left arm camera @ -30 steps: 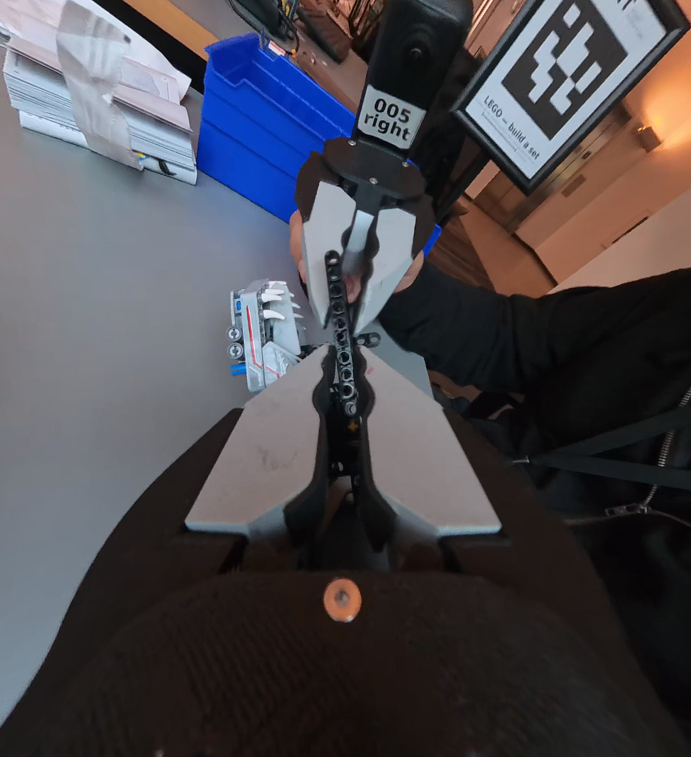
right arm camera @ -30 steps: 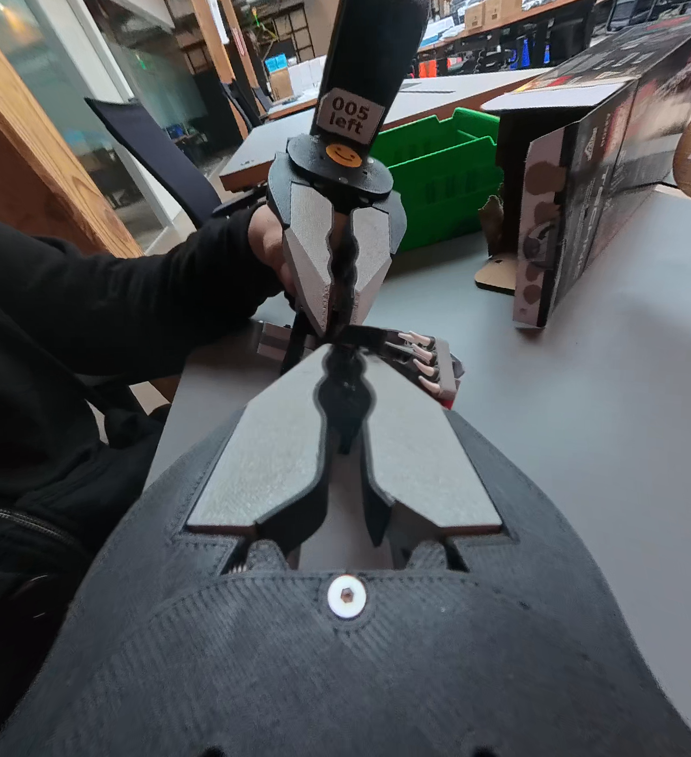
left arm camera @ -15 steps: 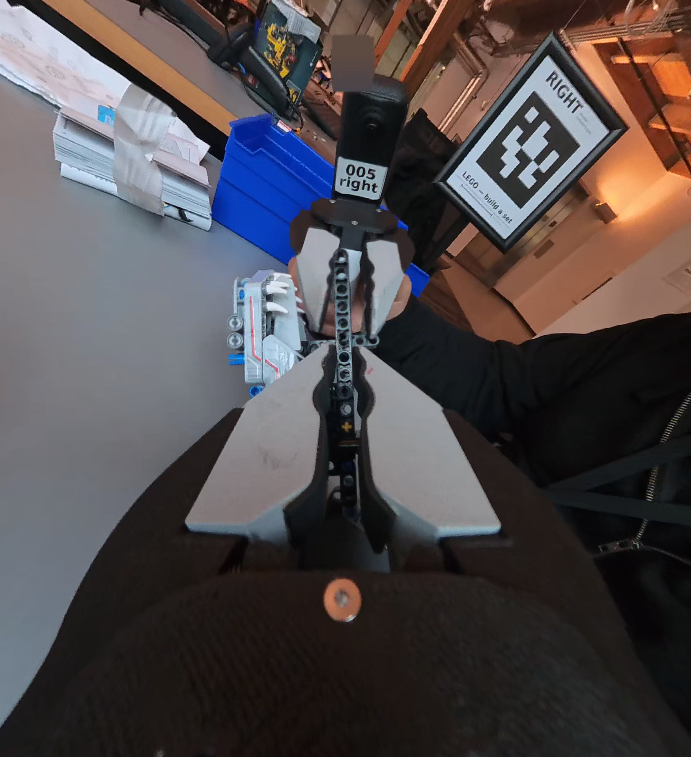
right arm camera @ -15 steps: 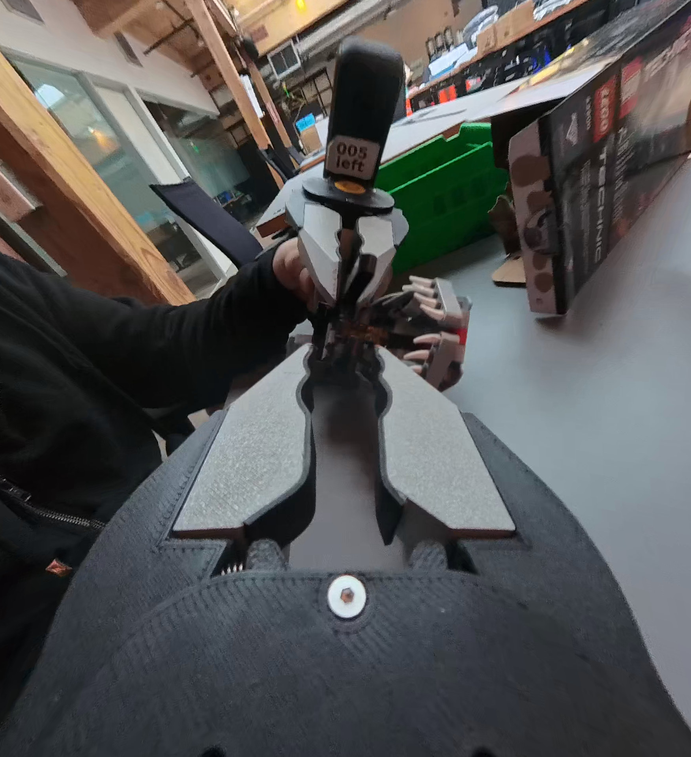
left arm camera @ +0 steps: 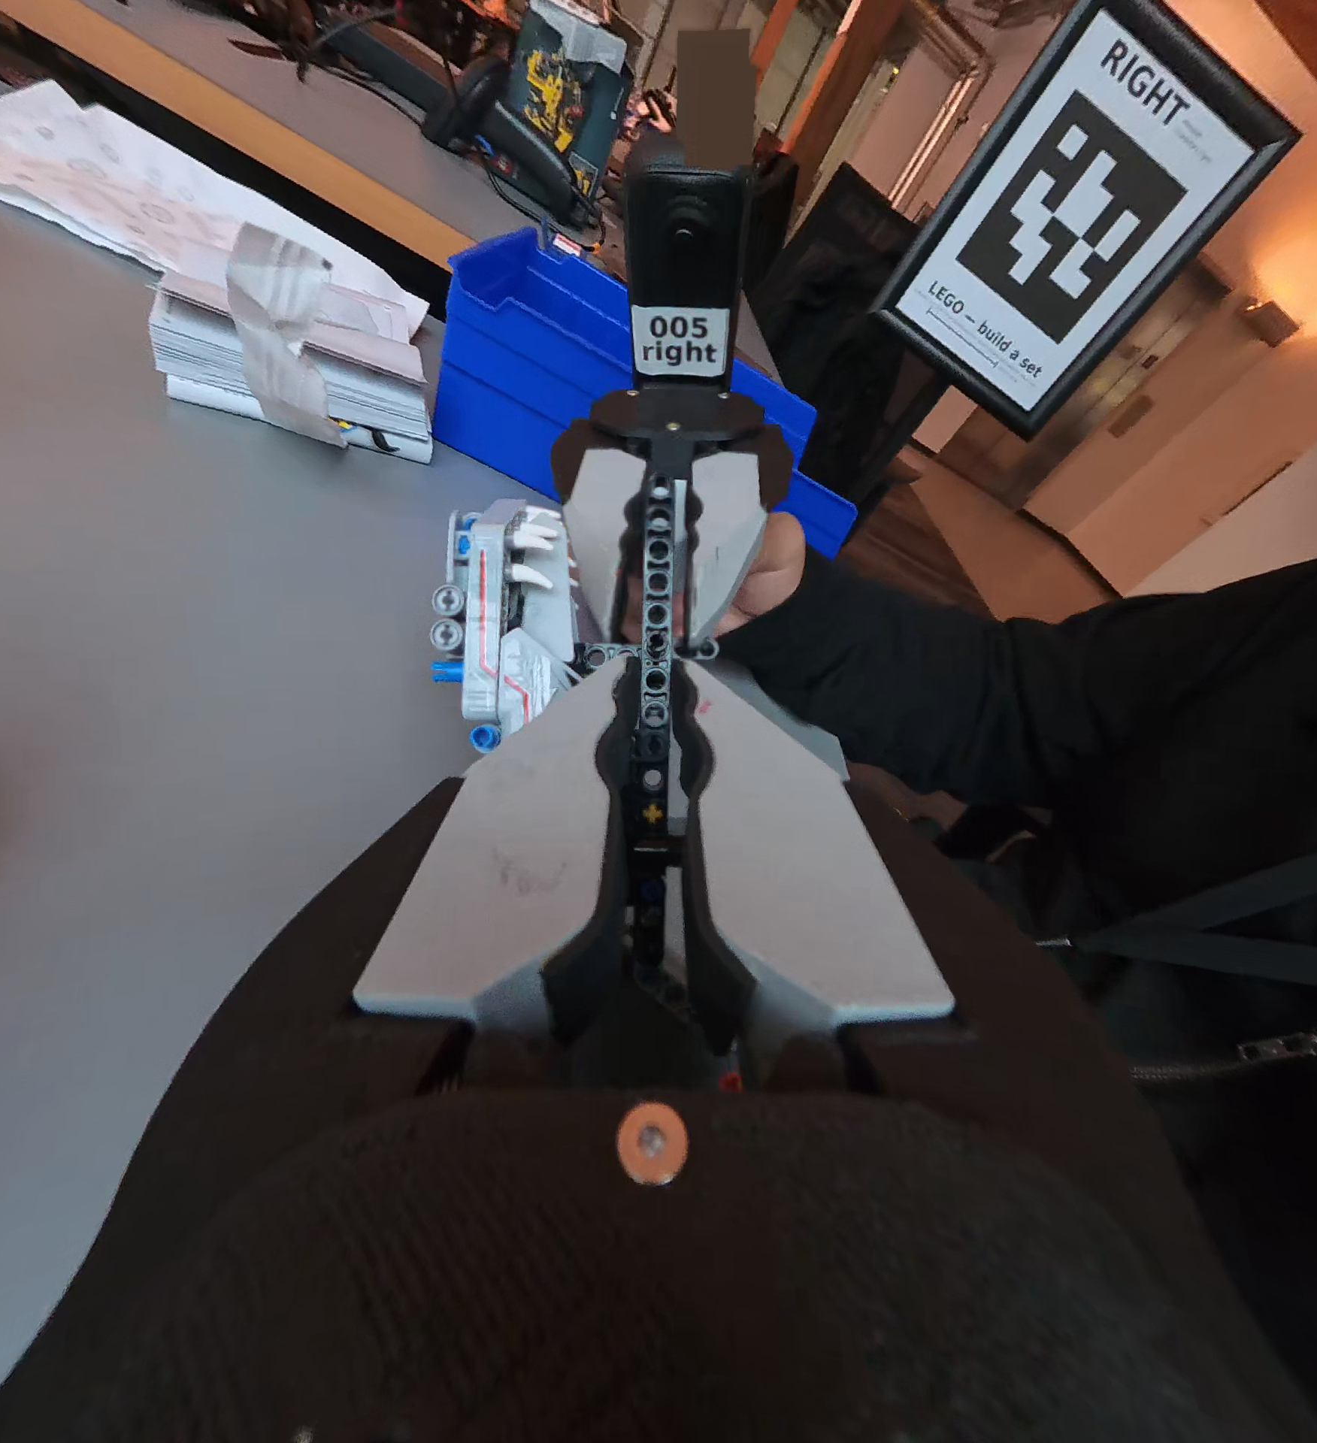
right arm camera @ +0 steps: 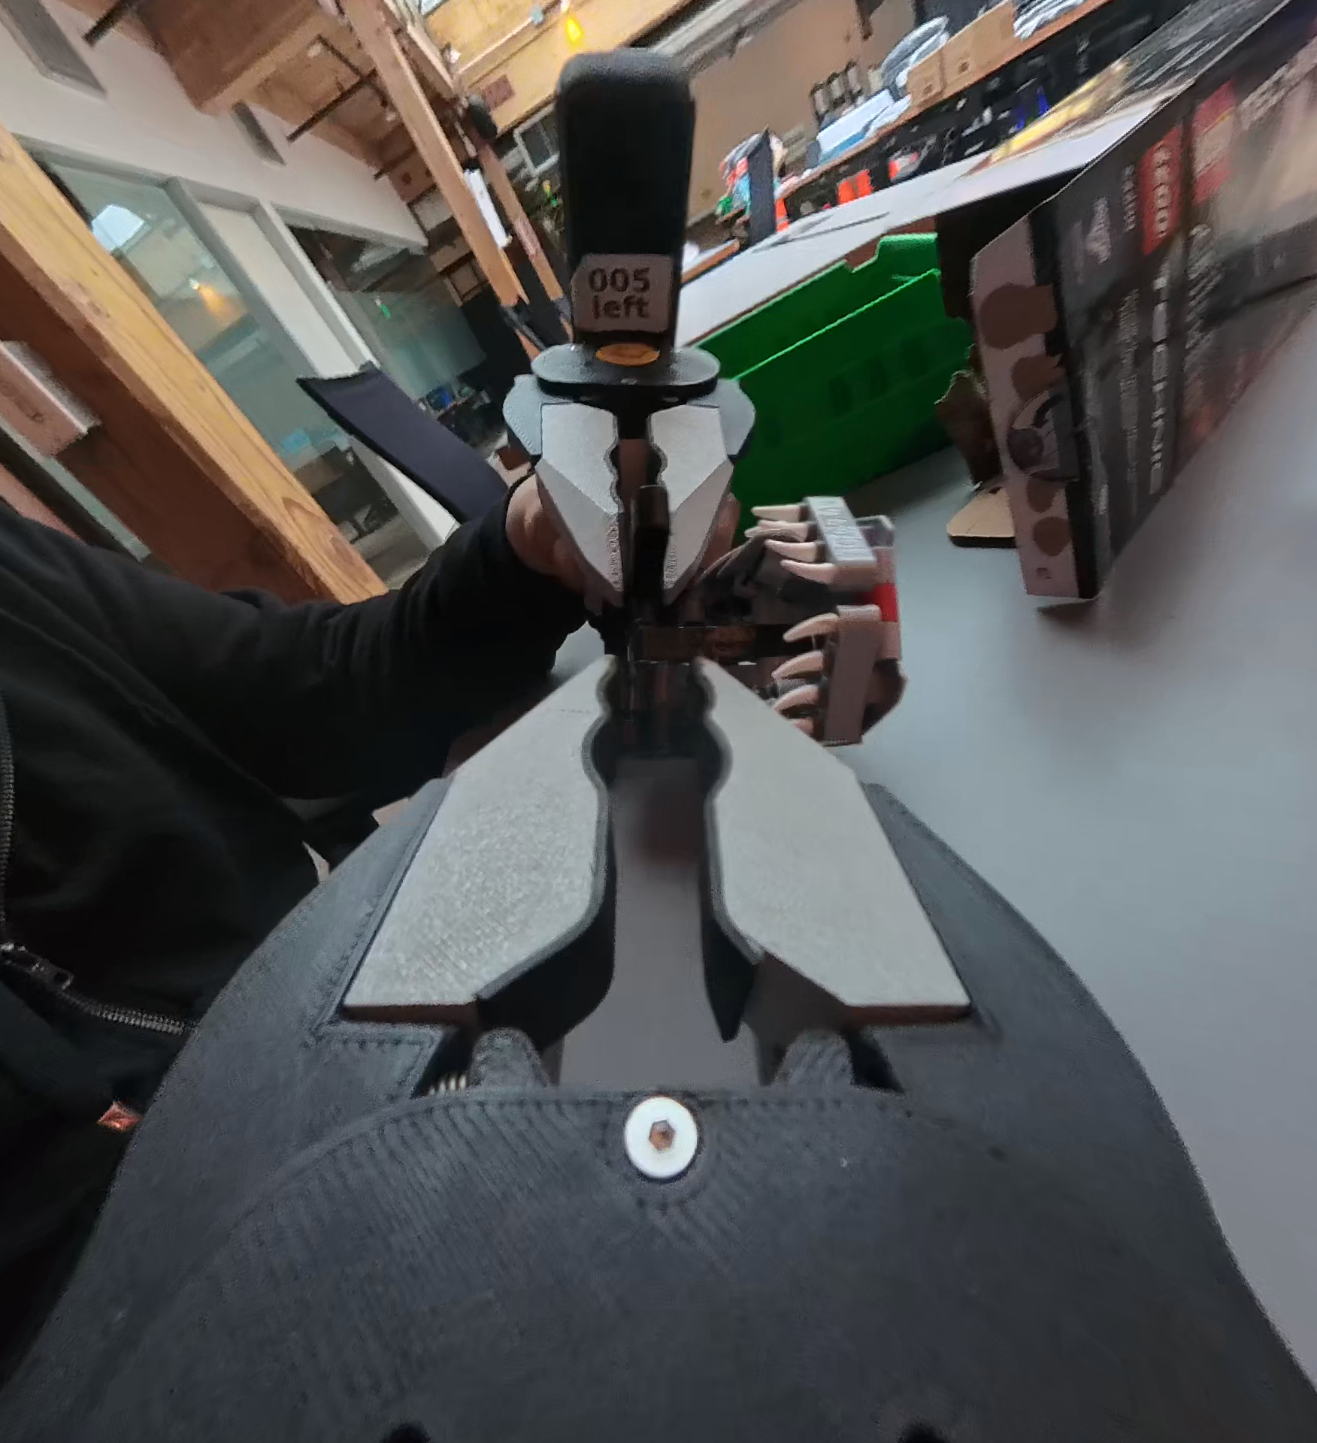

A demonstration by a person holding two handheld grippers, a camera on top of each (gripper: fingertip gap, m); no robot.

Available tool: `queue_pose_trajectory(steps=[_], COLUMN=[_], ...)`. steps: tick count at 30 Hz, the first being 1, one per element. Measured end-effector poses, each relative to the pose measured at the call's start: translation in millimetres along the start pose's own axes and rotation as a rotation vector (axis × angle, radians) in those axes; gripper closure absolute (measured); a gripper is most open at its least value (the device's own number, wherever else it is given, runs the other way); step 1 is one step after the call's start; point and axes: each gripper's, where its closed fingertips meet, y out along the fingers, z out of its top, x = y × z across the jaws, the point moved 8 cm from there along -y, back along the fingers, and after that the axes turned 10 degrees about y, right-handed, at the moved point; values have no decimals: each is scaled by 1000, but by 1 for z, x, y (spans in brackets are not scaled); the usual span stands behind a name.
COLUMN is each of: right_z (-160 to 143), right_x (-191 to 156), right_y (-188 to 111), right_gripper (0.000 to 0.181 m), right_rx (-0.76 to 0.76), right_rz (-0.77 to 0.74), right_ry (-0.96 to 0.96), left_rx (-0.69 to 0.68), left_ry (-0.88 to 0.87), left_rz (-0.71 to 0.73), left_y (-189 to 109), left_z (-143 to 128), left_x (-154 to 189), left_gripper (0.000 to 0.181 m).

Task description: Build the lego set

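Note:
A long dark-grey lego beam with holes runs between both grippers, which face each other tip to tip above the grey table. My left gripper is shut on one end of it. My right gripper closes around the other end. In the right wrist view my right gripper meets the left gripper at a black cross piece. A grey lego model with white teeth sits just beside the tips, and it also shows in the right wrist view. I cannot tell if it is joined to the beam.
A blue bin, a stack of booklets and a framed sign stand at the back. A green bin and the dark set box stand on the table. A black sleeve fills the near side. Left and right tips are no more than a few centimetres apart.
The beam now reaches deeper between the right gripper's fingers. The right jaws widened half a second ago and have narrowed again. Both views have tilted up.

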Motion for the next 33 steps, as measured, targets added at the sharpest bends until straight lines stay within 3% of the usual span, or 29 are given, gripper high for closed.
queue_pose_trajectory(steps=[2, 5, 11, 19, 25, 28, 33], right_z=[3, -3, -8, -29, -19, -19, -18], right_x=[-1, -5, -9, 7, 2, 2, 3], right_y=[-9, -8, 1, 2, -1, 1, -2], right_gripper=[168, 154, 158, 159, 160, 159, 175], right_rx=[29, -47, -119, -284, -91, -66, -14], right_rz=[29, -25, -128, -207, -79, -89, -85], right_ry=[11, -62, -115, 10, 70, 61, 91], left_rx=[22, 24, -21, -215, -100, -111, -142], left_ry=[-13, -33, 9, 126, 62, 46, 75], left_rz=[6, -1, 45, 123, 69, 63, 87], left_y=[-2, -3, -1, 12, 5, 5, 11], left_z=[1, 0, 0, -11, -4, -6, -7], left_x=[-2, -3, -1, 6, 5, 4, 6], left_gripper=[175, 175, 175, 175, 175, 175, 175])
